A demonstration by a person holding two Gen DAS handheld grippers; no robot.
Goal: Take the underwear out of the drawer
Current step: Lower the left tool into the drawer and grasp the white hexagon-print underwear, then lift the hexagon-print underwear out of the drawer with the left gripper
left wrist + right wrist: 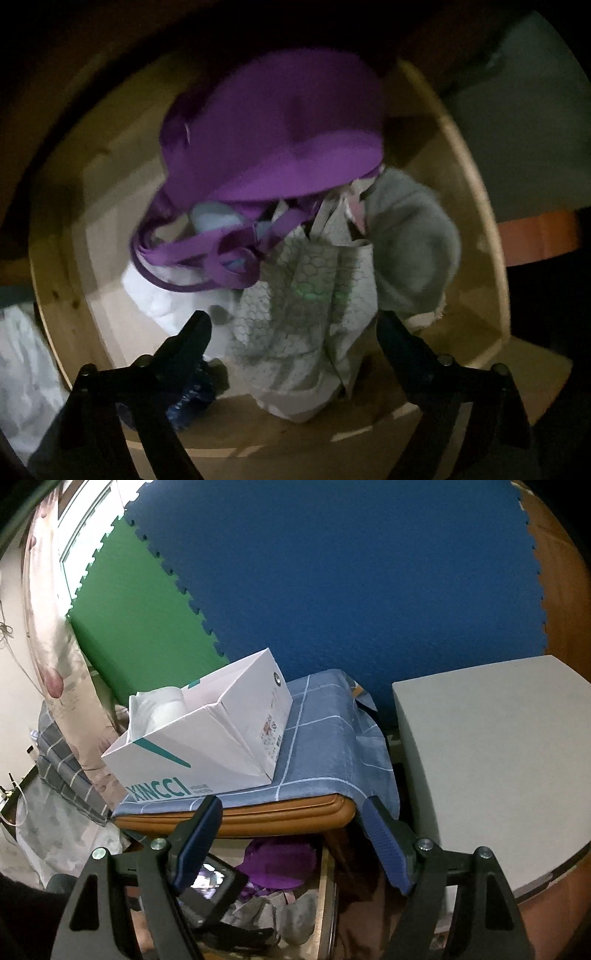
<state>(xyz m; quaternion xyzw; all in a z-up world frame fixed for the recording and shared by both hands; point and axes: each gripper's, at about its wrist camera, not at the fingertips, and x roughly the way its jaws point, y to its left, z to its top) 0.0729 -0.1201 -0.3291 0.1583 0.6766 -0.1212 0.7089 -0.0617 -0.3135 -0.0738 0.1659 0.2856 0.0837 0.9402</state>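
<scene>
In the left wrist view I look down into an open wooden drawer [476,206] full of underwear. A purple bra [273,136] lies at the back, its straps looping forward. A light grey honeycomb-print pair [303,314] lies in the middle, a plain grey piece [410,243] to the right, white fabric [162,295] to the left. My left gripper [295,328] is open, its fingers either side of the honeycomb pair. My right gripper [295,812] is open and empty above the drawer [327,893], where the purple bra [280,864] shows too.
A white shoe box [207,738] stands on a blue checked cloth [325,738] over the cabinet top. A grey surface [491,757] is to the right. Blue and green foam mats [332,572] cover the wall. A floral curtain [62,657] hangs at the left.
</scene>
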